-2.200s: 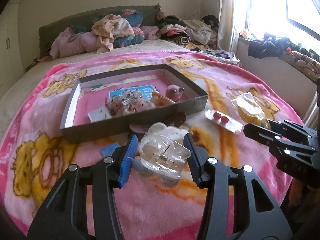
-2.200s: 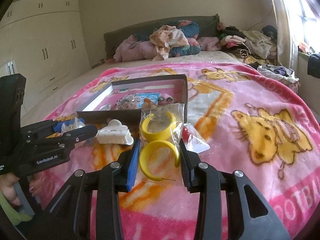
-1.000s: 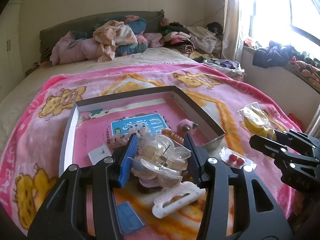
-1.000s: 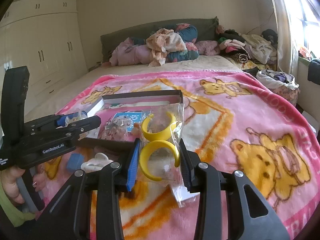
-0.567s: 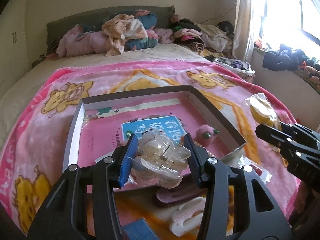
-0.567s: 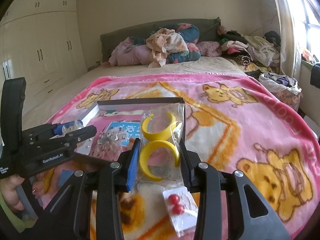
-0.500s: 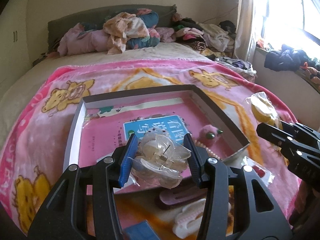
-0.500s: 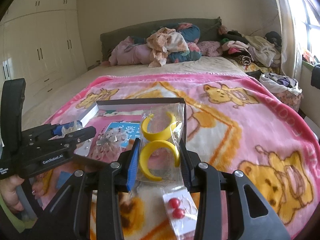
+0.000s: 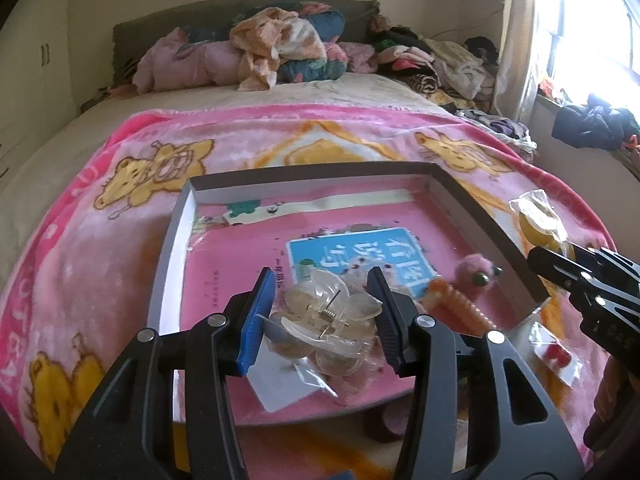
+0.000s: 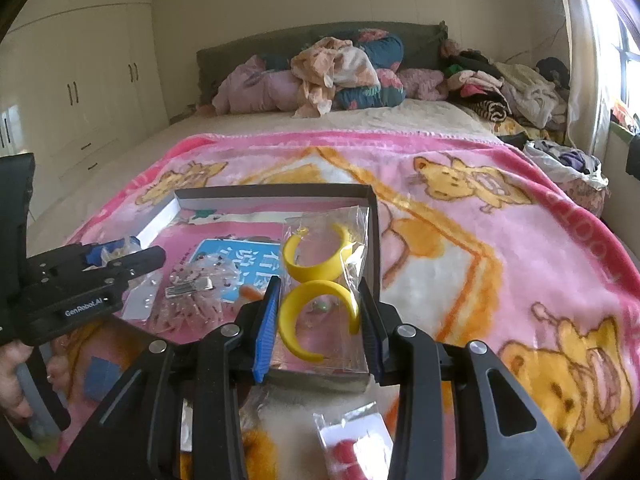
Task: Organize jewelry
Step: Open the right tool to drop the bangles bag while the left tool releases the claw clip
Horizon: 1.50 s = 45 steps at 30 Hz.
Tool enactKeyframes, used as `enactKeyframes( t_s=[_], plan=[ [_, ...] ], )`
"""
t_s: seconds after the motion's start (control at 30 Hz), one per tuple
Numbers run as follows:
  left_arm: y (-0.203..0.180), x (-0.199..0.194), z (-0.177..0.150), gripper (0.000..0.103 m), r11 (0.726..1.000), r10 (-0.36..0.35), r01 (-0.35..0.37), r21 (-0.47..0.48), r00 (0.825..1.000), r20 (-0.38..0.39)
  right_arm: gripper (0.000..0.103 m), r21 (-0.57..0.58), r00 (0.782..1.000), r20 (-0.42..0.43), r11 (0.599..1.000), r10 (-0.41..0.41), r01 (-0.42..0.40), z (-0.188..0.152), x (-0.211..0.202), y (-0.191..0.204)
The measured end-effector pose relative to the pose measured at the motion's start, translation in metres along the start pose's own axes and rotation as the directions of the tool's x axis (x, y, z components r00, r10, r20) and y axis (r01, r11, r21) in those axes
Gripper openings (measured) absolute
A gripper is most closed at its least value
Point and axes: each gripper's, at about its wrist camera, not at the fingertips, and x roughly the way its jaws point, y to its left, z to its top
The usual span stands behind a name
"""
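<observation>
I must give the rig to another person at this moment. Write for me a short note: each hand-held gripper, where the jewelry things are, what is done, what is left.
Left hand-held gripper: shut on the clear hair claw, over the near part of the box.
Right hand-held gripper: shut on the bag of yellow hoop earrings, over the box's near right corner.
Already in the box: a beaded clip in a bag, a pink fuzzy piece, an orange clip.
On the blanket, outside: the packet of red earrings, a blue square.
Left: release both held items into the box, then collect those outside.
</observation>
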Motion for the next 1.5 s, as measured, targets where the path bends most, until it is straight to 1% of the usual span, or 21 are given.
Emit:
enactKeyframes(
  t_s=[0.33,0.63,0.87,0.9,0.97,1.17,1.2,1.27,1.3,1.37,1.4,1.43,1.47,1.5],
  plan=[
    [0.027,0.013,-0.001,0.039,0.998,0.046,-0.048,-0.048,0.998,-0.03,0.035,-0.001,0.997,-0.069,0.999,0.038,-0.039,0.013,0.035,0.008],
    [0.037,0.02,-0.004,0.039,0.996,0.056,-0.059,-0.06,0.997,-0.051,0.035,-0.019,0.991,-0.124,0.998,0.054,-0.057,0.019,0.068,0.023],
    [0.042,0.025,-0.009,0.039,0.996,0.06,-0.064,-0.066,0.996,-0.064,0.038,-0.006,0.987,-0.148,0.998,0.056,-0.058,0.019,0.08,0.024],
    [0.042,0.025,-0.01,0.039,0.996,0.06,-0.065,-0.067,0.996,-0.065,0.039,-0.003,0.988,-0.143,0.998,0.057,-0.058,0.018,0.079,0.024],
    [0.043,0.025,-0.01,0.039,0.995,0.061,-0.065,-0.07,0.996,-0.065,0.048,0.006,0.989,-0.131,0.998,0.063,-0.063,0.017,0.075,0.023],
    [0.042,0.024,-0.012,0.04,0.994,0.068,-0.074,-0.08,0.995,-0.067,0.059,0.02,0.995,-0.077,0.998,0.06,-0.059,0.014,0.053,0.019],
    [0.042,0.023,-0.013,0.041,0.994,0.069,-0.074,-0.081,0.996,-0.063,0.062,0.014,0.997,-0.066,0.999,0.049,-0.048,0.013,0.049,0.017],
    [0.042,0.02,-0.013,0.053,0.993,0.075,-0.079,-0.084,0.996,-0.055,0.068,0.009,0.998,-0.053,0.999,0.035,-0.035,0.012,0.042,0.016],
    [0.042,0.018,-0.012,0.054,0.993,0.076,-0.08,-0.085,0.996,-0.051,0.069,0.009,0.998,-0.046,0.999,0.032,-0.032,0.012,0.039,0.015],
    [0.042,0.014,-0.012,0.063,0.993,0.08,-0.083,-0.089,0.996,-0.04,0.073,0.014,0.999,-0.03,1.0,0.021,-0.021,0.011,0.031,0.011],
    [0.042,0.011,-0.013,0.065,0.992,0.08,-0.083,-0.093,0.996,-0.032,0.077,0.018,1.0,-0.02,1.0,0.016,-0.016,0.011,0.027,0.01],
    [0.042,0.009,-0.012,0.07,0.992,0.08,-0.083,-0.096,0.996,-0.028,0.08,0.021,1.0,-0.012,1.0,0.013,-0.013,0.01,0.023,0.008],
    [0.042,0.006,-0.013,0.073,0.991,0.083,-0.085,-0.099,0.996,-0.024,0.081,0.023,1.0,-0.005,1.0,0.009,-0.008,0.01,0.019,0.007],
    [0.041,0.003,-0.013,0.074,0.991,0.086,-0.087,-0.101,0.996,-0.016,0.082,0.023,1.0,0.002,1.0,0.004,-0.004,0.009,0.015,0.005]
  ],
)
